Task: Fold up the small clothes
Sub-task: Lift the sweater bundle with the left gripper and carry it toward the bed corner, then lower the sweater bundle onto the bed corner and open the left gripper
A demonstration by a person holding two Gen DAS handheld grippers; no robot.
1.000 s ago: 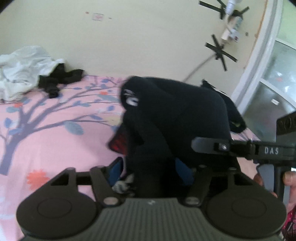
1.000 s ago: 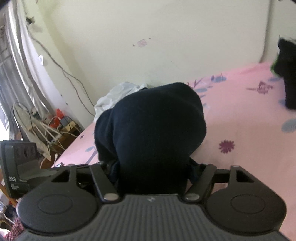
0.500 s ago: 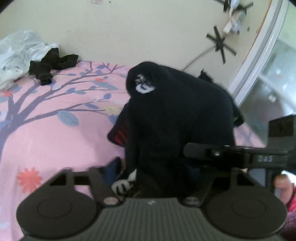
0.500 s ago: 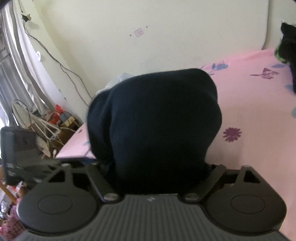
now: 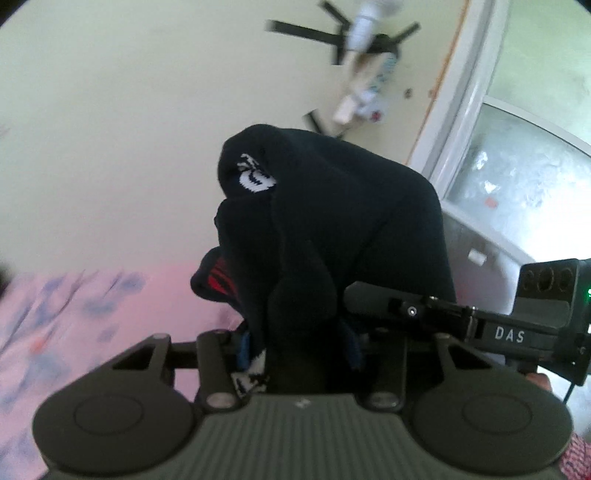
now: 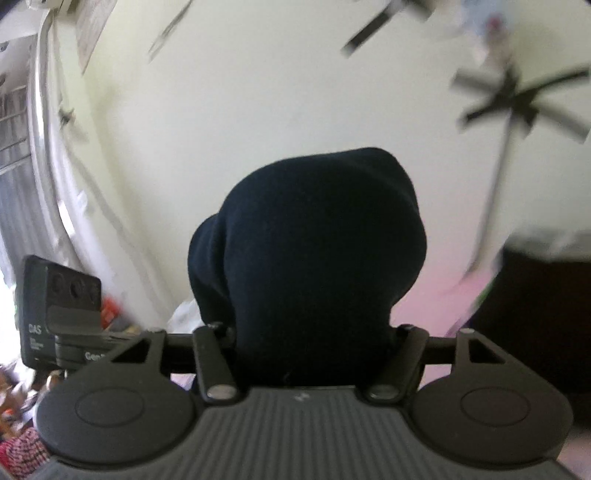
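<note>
A dark navy garment (image 5: pixel 332 221) with a small white logo and a red print hangs bunched in the air above the pink bed sheet (image 5: pixel 74 314). My left gripper (image 5: pixel 299 325) grips its lower folds; the jaws are closing on the cloth, which hides the fingertips. In the right wrist view the same garment (image 6: pixel 314 251) bulges up from my right gripper (image 6: pixel 314 343), whose jaws are also closing on the fabric between them. Each gripper's black housing shows beside the other, the right gripper's housing (image 5: pixel 480 325) on the right and the left gripper's housing (image 6: pixel 59 306) on the left.
A pale wall with black tape crosses (image 5: pixel 332 35) fills the background. A white window frame (image 5: pixel 461 110) stands at right. A blurred dark shape (image 6: pixel 535 314) lies on the pink sheet (image 6: pixel 436 291). Clutter (image 6: pixel 22 387) sits low at left.
Both grippers have risen with the dark garment, and the views have tilted up toward the wall. The bed has dropped low in both views, and the white clothes pile has left the left view.
</note>
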